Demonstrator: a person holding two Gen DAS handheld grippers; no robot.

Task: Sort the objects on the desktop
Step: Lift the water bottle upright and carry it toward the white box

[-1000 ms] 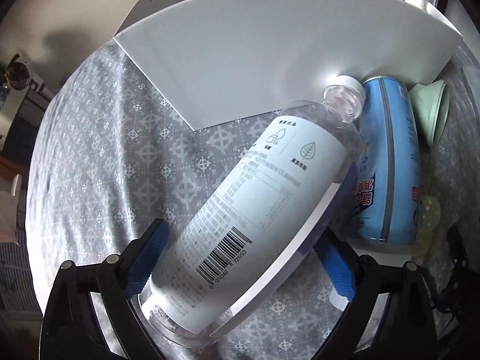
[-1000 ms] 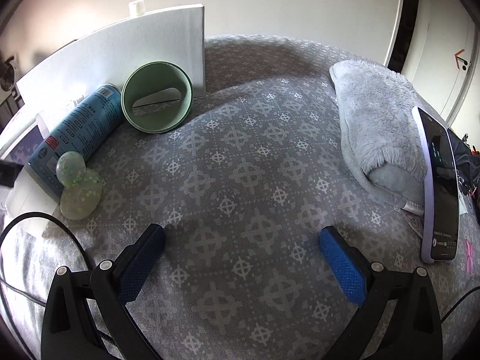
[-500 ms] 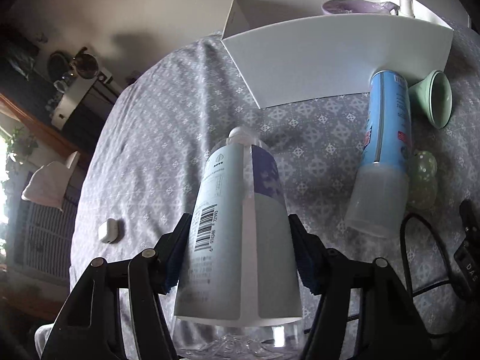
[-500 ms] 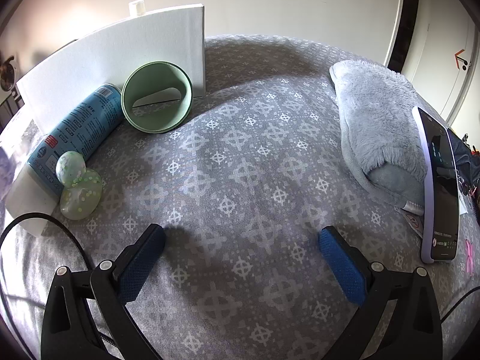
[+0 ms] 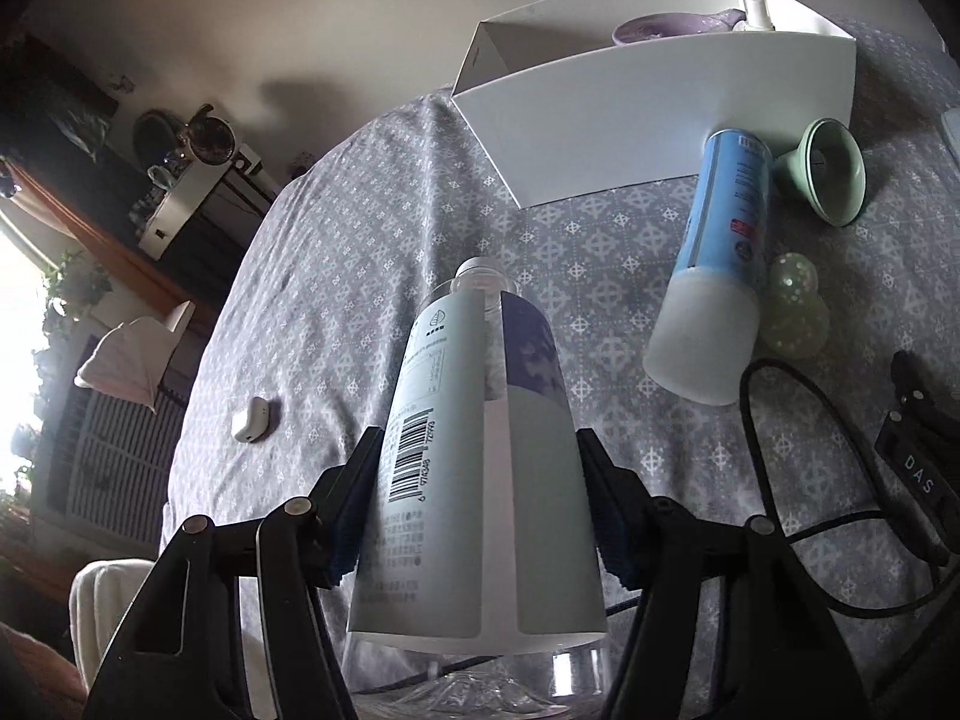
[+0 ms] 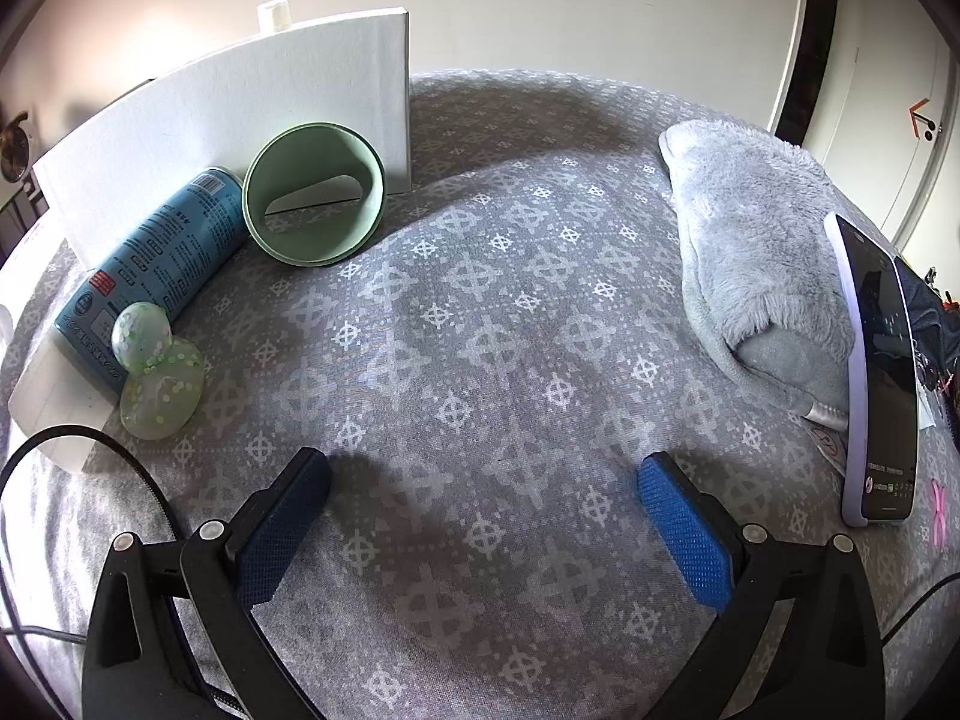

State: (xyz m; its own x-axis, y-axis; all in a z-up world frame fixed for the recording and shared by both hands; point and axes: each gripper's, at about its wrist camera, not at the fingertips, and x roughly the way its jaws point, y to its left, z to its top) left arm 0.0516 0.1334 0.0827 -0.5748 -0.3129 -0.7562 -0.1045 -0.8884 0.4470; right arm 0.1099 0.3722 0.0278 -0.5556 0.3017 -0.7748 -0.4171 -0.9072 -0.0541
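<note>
In front of the open white rectangular storage box [image 5: 660,114], over the grey patterned tablecloth [image 5: 360,276], the left gripper [image 5: 480,498] is clamped on a clear plastic bottle with a pale label and barcode [image 5: 480,450]. Both blue pads press the bottle's labelled sides, and its capped neck points toward the box. The bottle is held clear of the cloth, well apart from the box.

A blue cylindrical spray can with a white cap [image 5: 720,252] lies on its side against the box's front wall, cap end away from the box. A pale green cup [image 6: 315,201] lies on its side just beside the can, at the front corner of the box. A translucent green spotted gourd-shaped toy [image 6: 157,372] touches the can near its cap. A purple bowl [image 5: 654,31] and a small white bottle [image 5: 753,3] sit inside the box. A small white earbud case [image 5: 252,418] lies on the cloth, well to the left of the box.

The right gripper [image 6: 483,498] hangs over bare cloth with jaws wide apart, gripping nothing. A grey plush slipper [image 6: 756,252] and a dark-screened phone [image 6: 879,372] lie far right of the box.
</note>
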